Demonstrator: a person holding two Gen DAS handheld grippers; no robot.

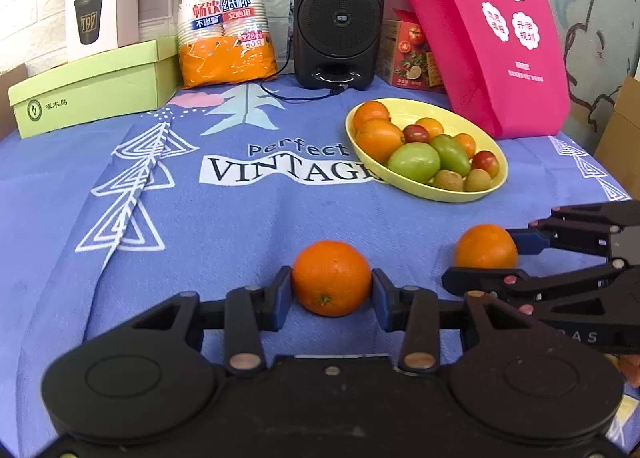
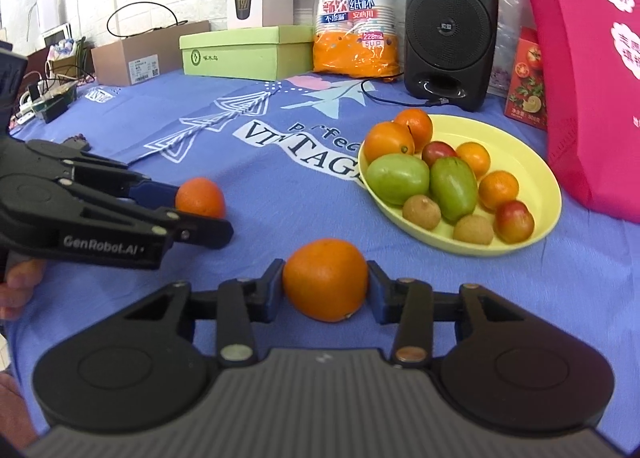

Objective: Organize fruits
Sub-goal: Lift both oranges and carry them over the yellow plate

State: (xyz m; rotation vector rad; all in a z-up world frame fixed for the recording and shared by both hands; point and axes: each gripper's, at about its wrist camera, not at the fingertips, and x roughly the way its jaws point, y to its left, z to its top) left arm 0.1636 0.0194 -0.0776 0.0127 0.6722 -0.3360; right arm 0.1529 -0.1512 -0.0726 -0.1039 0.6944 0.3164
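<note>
Two oranges gripped, yellow plate waiting beyond.
On the blue tabletop [image 1: 240,218] the plate [image 2: 532,234] of fruit lay ahead and right of both tools, nearer the right tool [image 2: 326,286], clamped on its orange [image 2: 325,284]; the left tool [image 1: 332,288] pinched the other orange [image 1: 331,278].

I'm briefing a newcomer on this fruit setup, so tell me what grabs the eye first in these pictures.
Two oranges stand out on the blue tablecloth: the left tongs clamp one orange and the right tongs clamp the other orange, side by side near the front. Behind them to the right sits a yellow bowl heaped with oranges, green fruit and small red and brown ones. A bright pink bag leans at the back right, beside a black speaker.
</note>
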